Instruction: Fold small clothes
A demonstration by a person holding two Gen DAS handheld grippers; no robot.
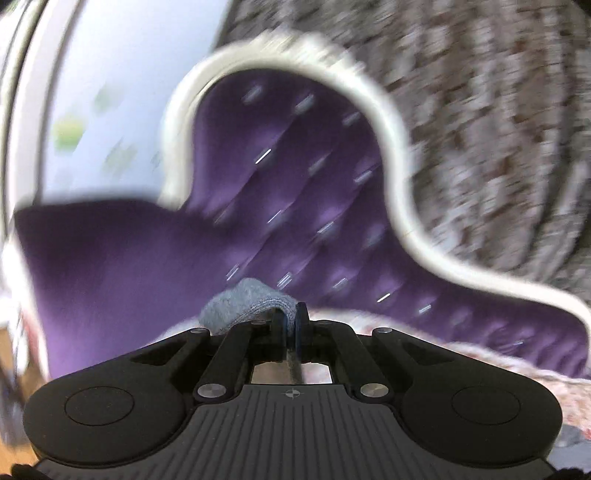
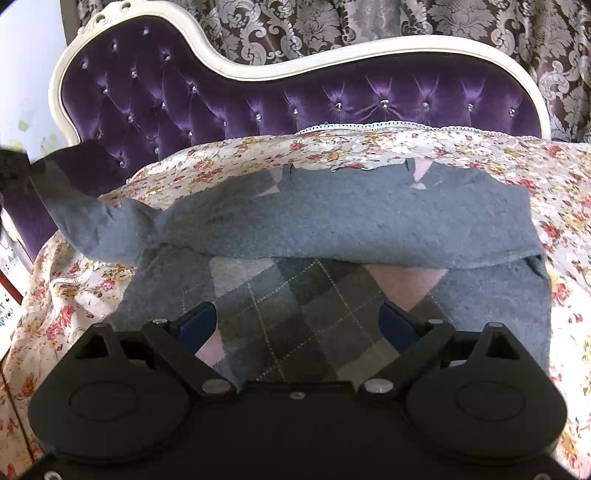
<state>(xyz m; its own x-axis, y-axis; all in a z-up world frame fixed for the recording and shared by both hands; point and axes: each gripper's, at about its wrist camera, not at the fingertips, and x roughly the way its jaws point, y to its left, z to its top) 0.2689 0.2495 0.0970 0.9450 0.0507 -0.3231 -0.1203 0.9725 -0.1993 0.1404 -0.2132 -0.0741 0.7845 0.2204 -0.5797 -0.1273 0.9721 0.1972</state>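
Purple tufted velvet sofa (image 2: 288,99) with a cream carved frame carries a floral quilted cover (image 2: 369,147), patterned curtains (image 2: 369,22) behind. On the cover lies a grey knitted sweater with an argyle front (image 2: 332,221), one sleeve (image 2: 85,218) lifted leftward. The left gripper (image 1: 291,319) has its jaws clamped on grey knit fabric. The right gripper (image 2: 299,321) hovers over the argyle panel, jaws wide apart.

Sweater (image 2: 351,218): grey, with an argyle panel of dark grey, light grey and pink diamonds crossed by thin dotted lines. Sofa backrest (image 2: 147,96): purple tufted velvet, cream frame. Seat cover (image 2: 565,184): cream, red and yellow floral print. Curtain (image 2: 332,26): brown-grey damask. Tongs (image 2: 299,325): black, blue pads.
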